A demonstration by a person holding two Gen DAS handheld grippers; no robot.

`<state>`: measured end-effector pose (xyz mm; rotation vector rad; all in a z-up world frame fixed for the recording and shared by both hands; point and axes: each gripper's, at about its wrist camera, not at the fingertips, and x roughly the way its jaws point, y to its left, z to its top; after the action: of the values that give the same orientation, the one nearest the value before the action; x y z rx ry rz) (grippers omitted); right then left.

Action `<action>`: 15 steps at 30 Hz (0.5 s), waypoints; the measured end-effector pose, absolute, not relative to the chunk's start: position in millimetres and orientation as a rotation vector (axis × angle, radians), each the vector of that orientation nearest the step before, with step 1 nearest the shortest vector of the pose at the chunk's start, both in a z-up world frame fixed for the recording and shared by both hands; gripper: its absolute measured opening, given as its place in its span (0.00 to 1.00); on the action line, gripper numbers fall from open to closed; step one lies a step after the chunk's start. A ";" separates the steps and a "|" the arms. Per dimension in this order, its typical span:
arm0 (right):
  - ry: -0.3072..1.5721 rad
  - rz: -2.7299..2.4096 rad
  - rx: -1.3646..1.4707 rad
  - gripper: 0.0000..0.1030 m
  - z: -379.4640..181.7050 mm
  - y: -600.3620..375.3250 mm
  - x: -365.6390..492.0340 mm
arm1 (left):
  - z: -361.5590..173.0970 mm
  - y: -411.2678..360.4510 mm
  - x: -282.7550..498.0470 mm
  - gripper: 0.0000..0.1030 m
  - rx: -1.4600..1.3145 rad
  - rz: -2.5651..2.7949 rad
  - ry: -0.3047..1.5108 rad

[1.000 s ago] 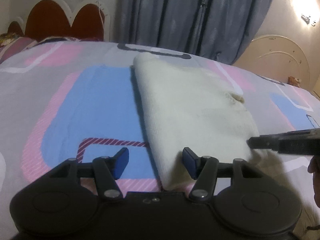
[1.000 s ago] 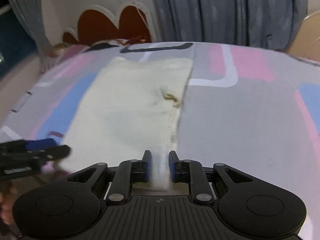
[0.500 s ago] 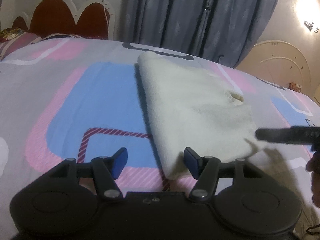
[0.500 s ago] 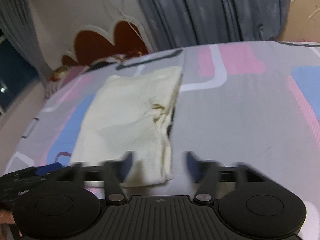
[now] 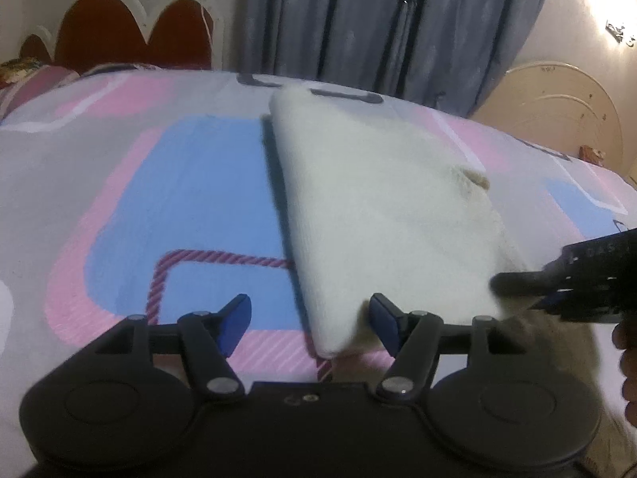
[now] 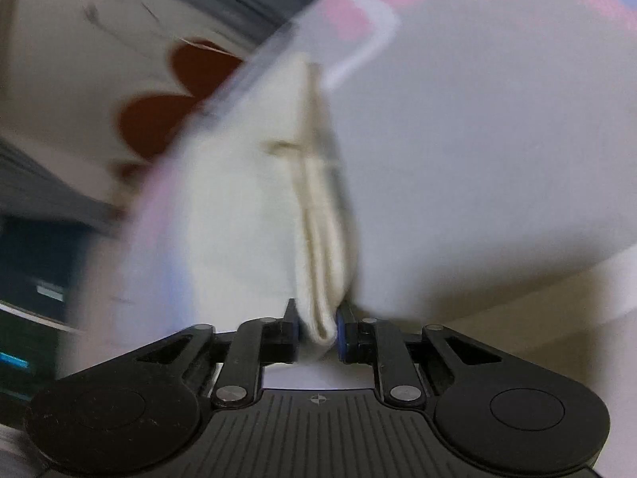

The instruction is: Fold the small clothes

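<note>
Right wrist: right gripper clamped on cream cloth edge, left gripper wide open, empty.

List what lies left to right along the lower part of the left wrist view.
Left gripper's left finger → purple rope-pattern stripe is above it, so skip; folded cream cloth's near corner → left gripper's right finger → right gripper.

Scalloped red headboard left, grey-blue curtains behind bed, lit wall lamp right.
</note>
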<state>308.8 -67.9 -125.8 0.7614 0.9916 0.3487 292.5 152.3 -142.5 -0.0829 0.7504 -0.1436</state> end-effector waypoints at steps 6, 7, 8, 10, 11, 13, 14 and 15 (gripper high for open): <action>0.712 0.380 0.270 0.23 -64.4 -34.9 262.9 | -137.1 152.3 277.3 0.62 -0.066 -0.120 0.701; 0.706 0.417 0.189 0.23 -65.4 -20.3 259.1 | -139.0 149.4 278.8 0.62 -0.063 -0.124 0.712; 0.705 0.440 0.082 0.23 -69.4 -4.3 256.4 | -141.0 144.4 280.0 0.63 -0.046 -0.129 0.718; 0.737 0.396 -0.044 0.23 -87.4 10.7 258.0 | -149.2 134.7 286.8 0.69 0.031 -0.115 0.769; 0.787 0.313 -0.042 0.23 -99.7 7.0 266.2 | -150.3 133.5 287.3 0.71 0.041 -0.108 0.782; 0.813 0.255 0.076 0.29 -104.3 -13.3 271.6 | -142.8 134.3 283.0 0.69 0.051 -0.090 0.787; 0.818 0.229 0.095 0.29 -100.3 -16.8 268.8 | -138.3 133.1 277.3 0.65 0.068 -0.080 0.776; 0.794 0.211 0.074 0.29 -92.6 -16.2 261.1 | -133.4 132.8 269.1 0.65 0.070 -0.075 0.762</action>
<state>261.1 -16.2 -92.6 0.0744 0.7938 0.2110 269.1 132.8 -133.4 0.0698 0.7623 -0.0749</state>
